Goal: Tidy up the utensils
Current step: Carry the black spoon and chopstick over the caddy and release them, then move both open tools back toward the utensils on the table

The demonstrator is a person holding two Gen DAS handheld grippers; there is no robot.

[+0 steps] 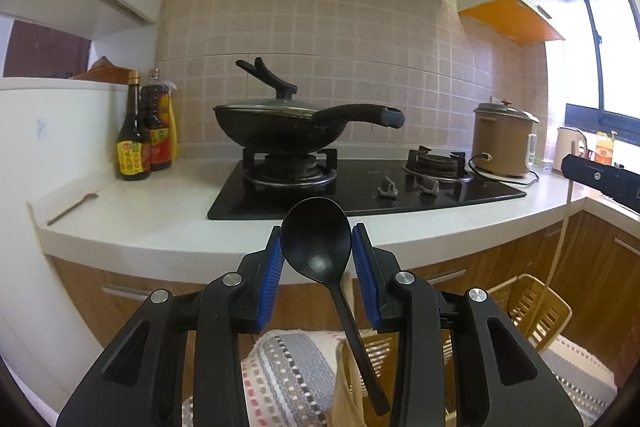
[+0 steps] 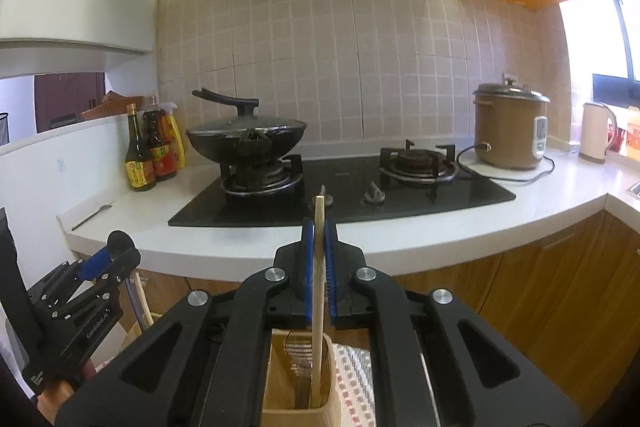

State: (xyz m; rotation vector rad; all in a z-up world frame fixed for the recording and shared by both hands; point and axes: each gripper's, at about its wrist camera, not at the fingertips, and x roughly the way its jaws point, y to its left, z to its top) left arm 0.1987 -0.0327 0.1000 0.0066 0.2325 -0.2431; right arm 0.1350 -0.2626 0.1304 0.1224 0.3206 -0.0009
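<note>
My left gripper (image 1: 317,243) is shut on a black plastic ladle (image 1: 316,239), its bowl pinched between the blue pads and its handle running down toward a wooden holder (image 1: 348,387). The left gripper also shows in the right wrist view (image 2: 116,251) at the lower left. My right gripper (image 2: 319,227) is shut on a thin wooden utensil (image 2: 318,291) that stands upright with its lower end inside a wooden utensil holder (image 2: 298,387). A small dark spoon (image 1: 72,209) lies on the white counter's left end, also seen in the right wrist view (image 2: 93,215).
A lidded black wok (image 1: 280,123) sits on the left burner of a black gas hob (image 1: 440,195). Sauce bottles (image 1: 146,131) stand at the left, a brown rice cooker (image 2: 510,127) and a kettle (image 2: 596,133) at the right. A wooden slatted basket (image 1: 528,307) and a patterned mat (image 1: 288,375) lie below.
</note>
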